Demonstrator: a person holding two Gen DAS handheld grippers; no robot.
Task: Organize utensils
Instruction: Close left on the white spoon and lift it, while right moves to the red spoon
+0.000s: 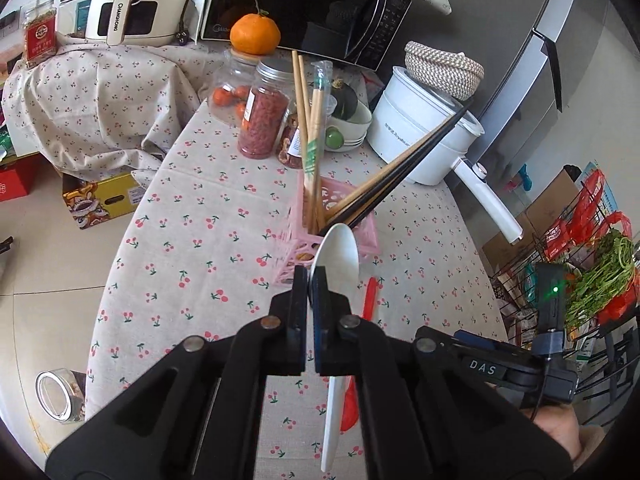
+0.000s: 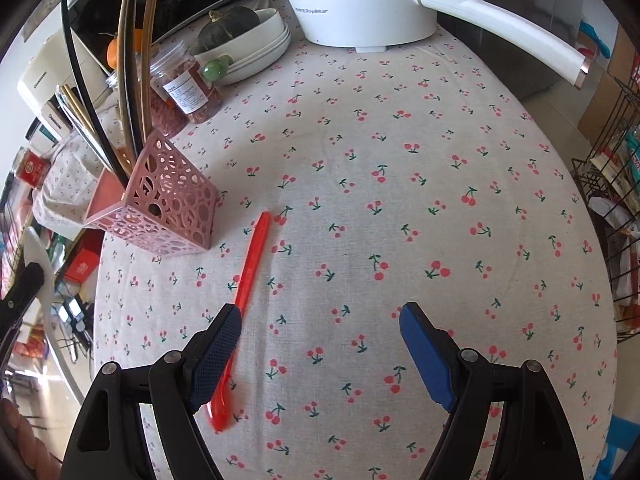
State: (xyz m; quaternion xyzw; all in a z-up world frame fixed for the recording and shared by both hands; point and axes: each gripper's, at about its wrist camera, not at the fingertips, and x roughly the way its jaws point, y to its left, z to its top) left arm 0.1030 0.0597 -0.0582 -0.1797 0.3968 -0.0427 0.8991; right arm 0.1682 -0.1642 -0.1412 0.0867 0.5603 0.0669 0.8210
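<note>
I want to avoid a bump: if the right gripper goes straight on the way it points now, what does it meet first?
Probably the bare tablecloth. The right gripper is open and points down at it; the red spoon lies by its left finger, seemingly outside the gap.

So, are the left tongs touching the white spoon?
Touching. The left wrist view shows the left tongs shut on the white spoon, pads pinching its bowl edge, lifted above the tablecloth.

Bright soft daylight, fisheye-warped dark corners

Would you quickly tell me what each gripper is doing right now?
Left gripper: shut on the white spoon.
Right gripper: open, empty, over the red spoon.
</note>
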